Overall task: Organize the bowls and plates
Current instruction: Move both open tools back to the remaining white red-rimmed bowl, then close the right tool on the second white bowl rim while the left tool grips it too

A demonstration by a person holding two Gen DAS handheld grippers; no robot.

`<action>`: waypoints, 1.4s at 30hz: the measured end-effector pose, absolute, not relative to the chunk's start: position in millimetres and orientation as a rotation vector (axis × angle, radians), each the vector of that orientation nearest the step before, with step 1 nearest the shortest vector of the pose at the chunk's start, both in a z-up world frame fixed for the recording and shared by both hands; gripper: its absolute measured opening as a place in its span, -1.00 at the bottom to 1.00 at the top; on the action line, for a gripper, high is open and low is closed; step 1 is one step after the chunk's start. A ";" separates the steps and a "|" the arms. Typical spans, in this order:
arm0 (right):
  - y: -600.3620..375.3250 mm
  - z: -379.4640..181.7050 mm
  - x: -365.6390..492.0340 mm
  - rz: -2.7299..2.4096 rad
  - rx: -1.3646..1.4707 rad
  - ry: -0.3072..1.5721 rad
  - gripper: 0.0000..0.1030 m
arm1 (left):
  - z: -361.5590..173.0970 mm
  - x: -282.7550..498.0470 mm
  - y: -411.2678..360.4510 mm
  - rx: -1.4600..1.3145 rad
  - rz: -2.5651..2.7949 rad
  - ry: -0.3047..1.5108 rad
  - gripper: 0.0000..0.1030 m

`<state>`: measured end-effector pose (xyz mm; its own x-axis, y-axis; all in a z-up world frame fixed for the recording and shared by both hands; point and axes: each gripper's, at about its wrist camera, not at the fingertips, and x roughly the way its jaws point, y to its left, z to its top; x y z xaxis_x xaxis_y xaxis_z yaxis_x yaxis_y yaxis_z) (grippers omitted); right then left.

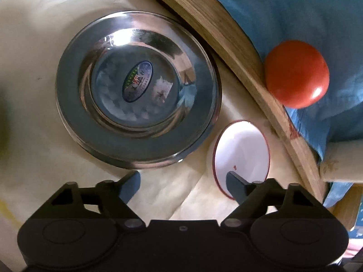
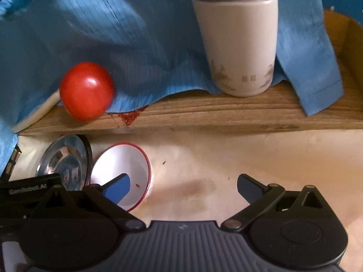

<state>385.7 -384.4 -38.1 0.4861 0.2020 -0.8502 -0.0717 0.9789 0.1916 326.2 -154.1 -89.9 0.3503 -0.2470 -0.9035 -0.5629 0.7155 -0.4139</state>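
A steel plate (image 1: 138, 90) with a sticker in its centre lies on the cream table cloth (image 1: 45, 34); it seems stacked on another plate. A white bowl with a red rim (image 1: 242, 149) stands to its right. My left gripper (image 1: 183, 181) is open and empty, just in front of the plate, its right finger over the bowl's near rim. In the right wrist view the bowl (image 2: 122, 167) and the plate (image 2: 65, 158) are at lower left. My right gripper (image 2: 183, 185) is open and empty, its left finger over the bowl.
A red ball (image 1: 297, 73) rests at the wooden ledge (image 1: 238, 45) with blue cloth (image 1: 306, 11) behind; it also shows in the right wrist view (image 2: 87, 90). A white and steel flask (image 2: 238, 38) stands on the ledge (image 2: 204, 113). A red stain (image 2: 129, 116) marks the wood.
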 end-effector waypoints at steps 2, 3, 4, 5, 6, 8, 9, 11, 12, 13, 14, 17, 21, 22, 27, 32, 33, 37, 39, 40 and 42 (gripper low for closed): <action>-382.0 -41.4 386.3 0.174 0.132 1.046 0.93 | -90.5 324.4 -147.9 -0.820 0.235 1.213 0.44; -380.7 -42.5 386.7 0.180 0.130 1.047 0.88 | -91.0 323.6 -145.6 -0.834 0.237 1.211 0.43; -378.8 -43.9 387.5 0.188 0.127 1.050 0.81 | -91.6 327.9 -149.0 -0.851 0.240 1.211 0.38; -377.2 -44.8 388.8 0.194 0.124 1.053 0.77 | -92.3 327.7 -148.0 -0.861 0.232 1.210 0.29; -375.2 -45.5 390.2 0.199 0.122 1.054 0.71 | -92.8 327.8 -147.3 -0.868 0.222 1.208 0.23; -372.3 -45.8 391.4 0.205 0.118 1.053 0.63 | -91.8 327.5 -146.8 -0.875 0.204 1.206 0.08; -370.4 -46.2 392.2 0.210 0.118 1.053 0.58 | -91.6 327.7 -147.0 -0.876 0.195 1.203 0.06; -366.8 -46.7 394.0 0.218 0.117 1.055 0.45 | -93.3 330.1 -147.8 -0.881 0.185 1.197 -0.08; -365.5 -46.2 395.3 0.222 0.117 1.057 0.38 | -94.0 330.1 -147.5 -0.884 0.182 1.196 -0.09; -363.7 -47.0 396.1 0.224 0.115 1.059 0.31 | -95.5 331.0 -148.0 -0.885 0.183 1.195 -0.10; -362.3 -47.9 397.0 0.225 0.114 1.062 0.28 | -95.5 330.8 -148.0 -0.882 0.186 1.193 -0.11; -358.7 -50.6 399.5 0.232 0.120 1.067 0.05 | -95.2 330.6 -149.2 -0.879 0.195 1.185 -0.18; -349.5 -58.4 402.2 0.246 0.132 1.071 -0.26 | -89.8 332.1 -149.7 -0.864 0.169 1.176 -0.35; -347.9 -59.2 401.9 0.249 0.132 1.069 -0.32 | -90.4 334.1 -150.9 -0.866 0.166 1.172 -0.39; -338.1 -66.2 401.2 0.262 0.144 1.069 -0.50 | -94.3 338.2 -154.8 -0.875 0.137 1.157 -0.57; -336.3 -68.0 396.8 0.252 0.166 1.047 -0.59 | -91.5 341.4 -158.7 -0.831 0.112 1.151 -0.62; -335.4 -68.6 396.7 0.250 0.168 1.048 -0.64 | -92.0 343.0 -159.5 -0.829 0.106 1.148 -0.64; -334.5 -73.1 395.2 0.247 0.192 1.053 -0.79 | -90.5 345.4 -164.6 -0.806 0.080 1.132 -0.79; -340.3 -71.9 391.8 0.247 0.200 1.046 -0.80 | -89.5 344.9 -168.0 -0.784 0.073 1.129 -0.80; -339.5 -72.3 390.1 0.246 0.197 1.044 -0.80 | -89.6 344.2 -168.9 -0.777 0.072 1.129 -0.81; -341.3 -70.1 386.2 0.249 0.190 1.036 -0.80 | -89.6 341.5 -169.9 -0.767 0.069 1.135 -0.81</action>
